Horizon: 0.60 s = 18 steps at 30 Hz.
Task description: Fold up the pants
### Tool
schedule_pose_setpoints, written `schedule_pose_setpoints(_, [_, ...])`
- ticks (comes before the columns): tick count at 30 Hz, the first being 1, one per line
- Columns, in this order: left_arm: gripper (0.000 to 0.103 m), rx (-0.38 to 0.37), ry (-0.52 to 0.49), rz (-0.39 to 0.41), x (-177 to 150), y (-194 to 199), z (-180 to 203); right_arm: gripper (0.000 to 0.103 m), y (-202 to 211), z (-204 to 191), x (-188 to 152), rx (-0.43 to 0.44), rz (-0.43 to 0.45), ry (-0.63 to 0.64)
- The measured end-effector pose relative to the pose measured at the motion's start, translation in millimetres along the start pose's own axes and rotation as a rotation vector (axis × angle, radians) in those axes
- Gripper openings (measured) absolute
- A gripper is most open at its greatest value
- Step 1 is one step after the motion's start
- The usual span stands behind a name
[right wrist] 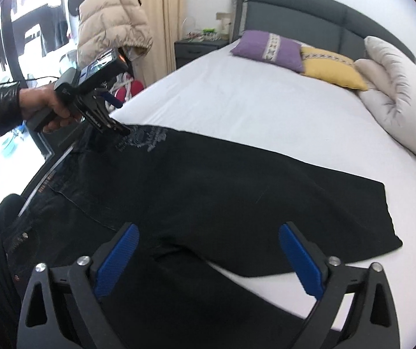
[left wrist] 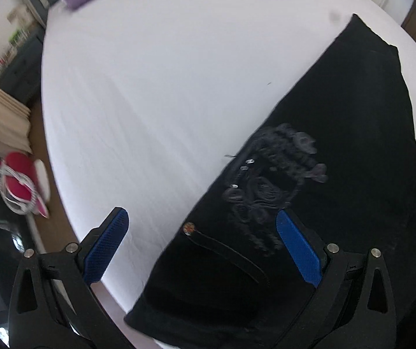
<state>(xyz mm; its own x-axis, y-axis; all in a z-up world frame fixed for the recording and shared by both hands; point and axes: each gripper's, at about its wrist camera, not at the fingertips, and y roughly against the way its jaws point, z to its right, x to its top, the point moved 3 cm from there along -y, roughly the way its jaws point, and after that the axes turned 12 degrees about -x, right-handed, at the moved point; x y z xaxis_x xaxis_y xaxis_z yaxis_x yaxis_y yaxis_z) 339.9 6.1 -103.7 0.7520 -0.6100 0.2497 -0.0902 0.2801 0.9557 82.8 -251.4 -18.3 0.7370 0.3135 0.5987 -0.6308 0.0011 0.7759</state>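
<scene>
One pair of black pants (right wrist: 208,180) lies spread on the white bed (right wrist: 251,101), with the waist at the bed's near-left edge and one leg reaching out to the right toward its hem. There are two grippers. The left gripper (left wrist: 202,232) hangs over the waist area; its fingers (left wrist: 106,250) stand wide apart and hold nothing, one over the bare sheet and the other over the cloth. The right gripper (right wrist: 208,250) is above the crotch part of the pants; its fingers (right wrist: 301,261) are also wide apart, with only flat cloth under them and nothing gripped. In the right wrist view one hand (right wrist: 42,104) in a black sleeve holds the left gripper's handle.

The pants are dark and mostly flat. Near the waist there is one grey embroidered patch (left wrist: 272,180), one round metal button (left wrist: 189,228) and three small silver rivets (left wrist: 242,168).

At the head of the bed I count four pillows: one purple (right wrist: 269,49), one yellow (right wrist: 330,67) and two white (right wrist: 397,87). One beige puffy jacket (right wrist: 111,20) hangs to the left.
</scene>
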Motion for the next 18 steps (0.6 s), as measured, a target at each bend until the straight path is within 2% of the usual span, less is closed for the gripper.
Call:
schedule_pose_setpoints(1, [0.103,-0.011,0.012,-0.009,1.1,-3.9,-5.0,0.091,-7.2,0.0,2.5,0.01,-0.012,0.01])
schedule_pose_setpoints(5, [0.103,-0.073,0.038,-0.035,6.9,-16.7,-16.3,0.09,-25.9,3.2,10.8,0.034,-0.037,0.041])
schedule_pose_setpoints(9, [0.103,-0.091,0.05,-0.06,7.2,-29.5,-21.2,0.09,-41.4,6.3,25.7,0.069,-0.053,0.079])
schedule_pose_setpoints(12, [0.103,-0.097,0.067,-0.05,5.9,-28.2,-24.0,0.088,-51.1,9.5,41.8,0.056,-0.05,0.113])
schedule_pose_setpoints(15, [0.102,-0.084,0.066,-0.059,0.4,-23.7,-29.1,0.083,-61.6,10.3,61.5,0.061,-0.047,0.117])
schedule_pose_setpoints(18, [0.092,-0.098,0.075,-0.066,2.9,-19.9,-26.4,0.076,-73.5,0.7,76.0,0.068,-0.051,0.169])
